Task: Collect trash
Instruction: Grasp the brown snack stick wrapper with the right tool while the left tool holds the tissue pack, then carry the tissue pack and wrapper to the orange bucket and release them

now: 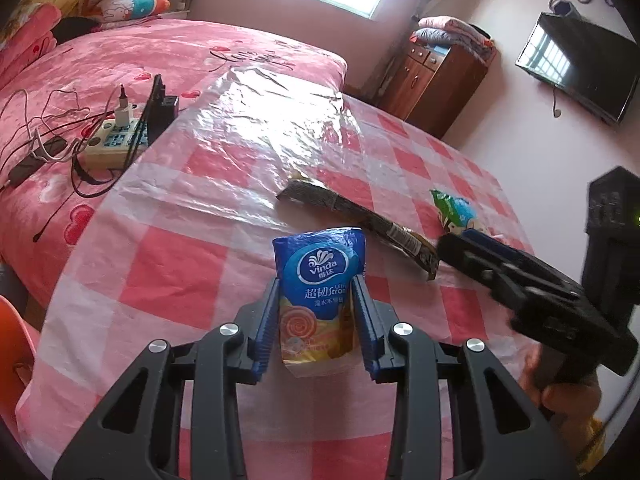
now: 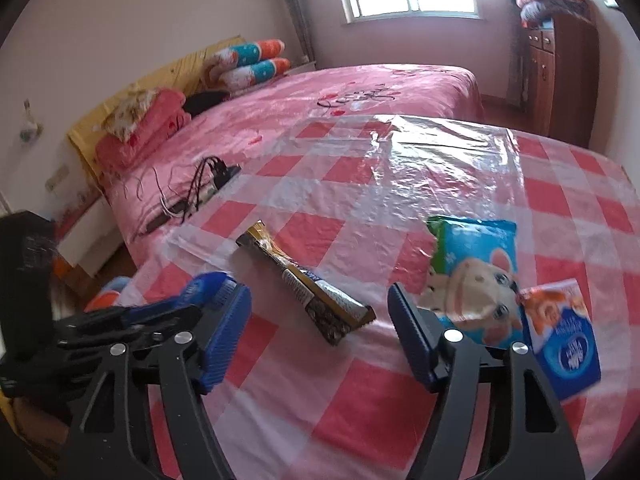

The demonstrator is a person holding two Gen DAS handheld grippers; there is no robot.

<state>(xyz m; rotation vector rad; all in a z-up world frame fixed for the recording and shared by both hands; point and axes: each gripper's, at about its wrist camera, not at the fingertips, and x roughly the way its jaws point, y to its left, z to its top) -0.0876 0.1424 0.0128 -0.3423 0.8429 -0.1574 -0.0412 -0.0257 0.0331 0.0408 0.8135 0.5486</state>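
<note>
My left gripper is shut on a blue and orange Vinda tissue pack, held upright over the pink check tablecloth. A long brown and gold snack wrapper lies flat beyond it. In the right wrist view that wrapper lies between the wide-apart fingers of my right gripper, which is open and not pressing on it. A blue-green snack bag with a cartoon animal and a second orange and blue tissue pack lie just right of the right finger. The left gripper shows blurred at the left.
A bed with a pink cover adjoins the table's far side, with a power strip and tangled cables on it. A wooden cabinet and a wall TV stand at the back right. An orange chair sits at the left edge.
</note>
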